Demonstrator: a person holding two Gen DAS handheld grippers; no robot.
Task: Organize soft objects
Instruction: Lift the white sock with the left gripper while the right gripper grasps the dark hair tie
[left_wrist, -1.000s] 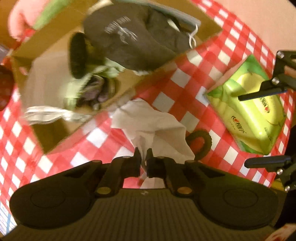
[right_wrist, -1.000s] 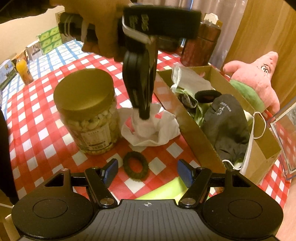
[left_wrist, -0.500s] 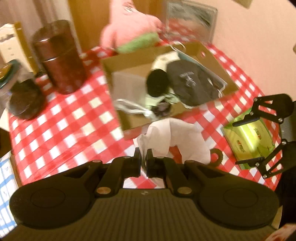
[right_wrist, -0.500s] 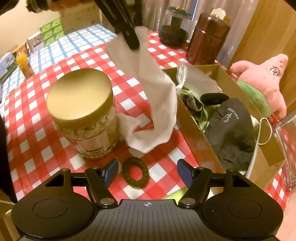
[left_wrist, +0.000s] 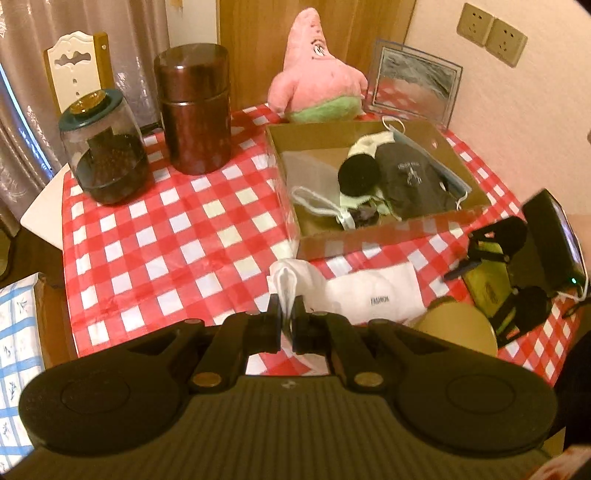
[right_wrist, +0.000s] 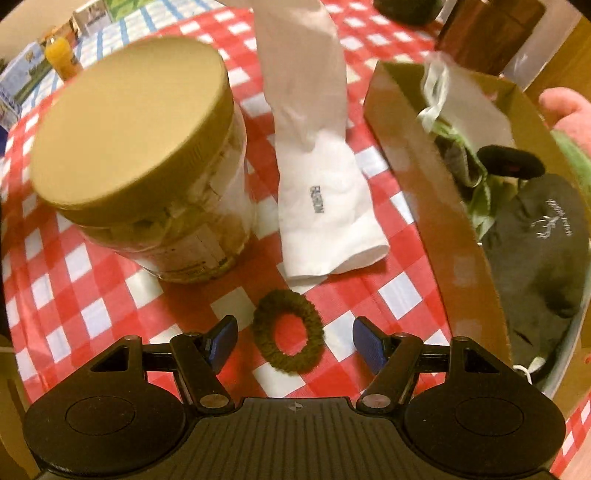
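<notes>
While your left gripper (left_wrist: 287, 320) pinches the white sock (right_wrist: 317, 166) by one end, the rest of it hangs down toward the checked tablecloth (right_wrist: 110, 295) — its free end looks to rest there, just beside the gold-lidded jar (right_wrist: 136, 147). Left of you stand a glass jar (left_wrist: 105, 147) and a brown canister (left_wrist: 195, 110). Your right gripper (right_wrist: 293, 343) hangs with its jaws wide apart over the green scrunchie (right_wrist: 288, 339), gripping nothing. Further right, the cardboard box (right_wrist: 461, 236) holds a dark glove (right_wrist: 543, 236), masks and other cloth items — a pink plush (left_wrist: 317, 70) sits behind it.
</notes>
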